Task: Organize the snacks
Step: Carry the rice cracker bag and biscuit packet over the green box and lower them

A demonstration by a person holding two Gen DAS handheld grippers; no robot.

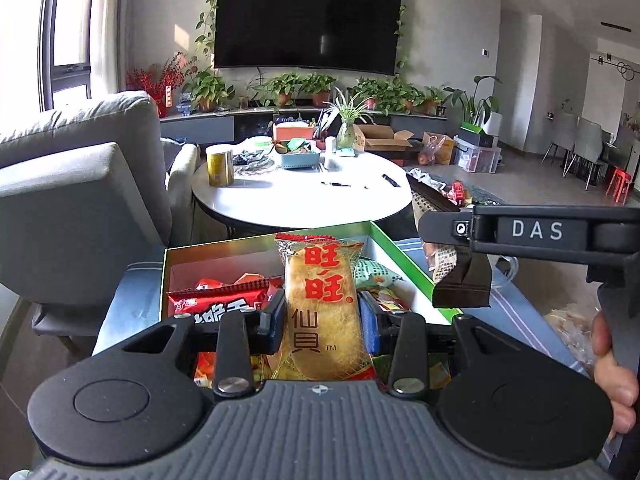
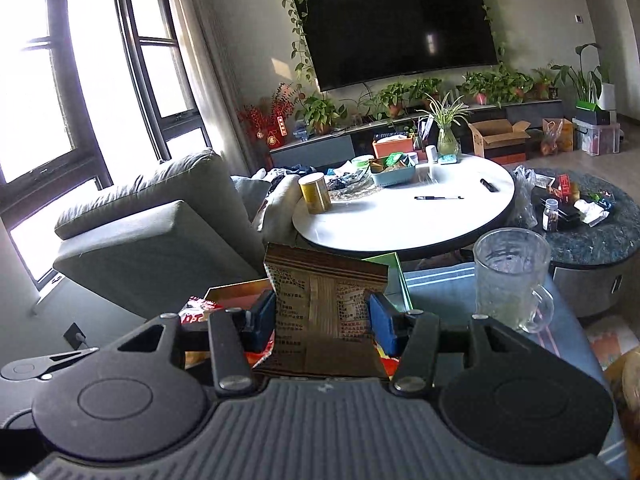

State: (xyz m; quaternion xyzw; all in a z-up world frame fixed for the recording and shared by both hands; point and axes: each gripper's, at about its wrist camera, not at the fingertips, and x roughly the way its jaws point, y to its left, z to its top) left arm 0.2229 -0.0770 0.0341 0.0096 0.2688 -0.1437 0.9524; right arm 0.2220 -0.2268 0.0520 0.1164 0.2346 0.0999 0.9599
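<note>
My left gripper [image 1: 322, 312] is shut on a yellow rice cracker packet [image 1: 322, 304] with red characters, held upright over a green-rimmed box [image 1: 400, 252]. The box holds a red snack bag [image 1: 216, 300] and a pale green packet [image 1: 374, 274]. My right gripper [image 2: 322, 312] is shut on a brown snack packet [image 2: 324, 300] with small print. In the left wrist view the right gripper [image 1: 430, 222] comes in from the right, with the brown packet [image 1: 460, 280] hanging above the box's right rim. The box's green edge [image 2: 390, 264] shows behind the packet in the right wrist view.
A glass mug [image 2: 510, 276] stands on the blue striped cloth [image 2: 440, 292] right of the box. A grey sofa [image 1: 80, 184] is on the left. A white round table [image 1: 304, 196] with a yellow tin [image 1: 219, 166] lies beyond. A dark round table [image 2: 592, 224] with clutter is at right.
</note>
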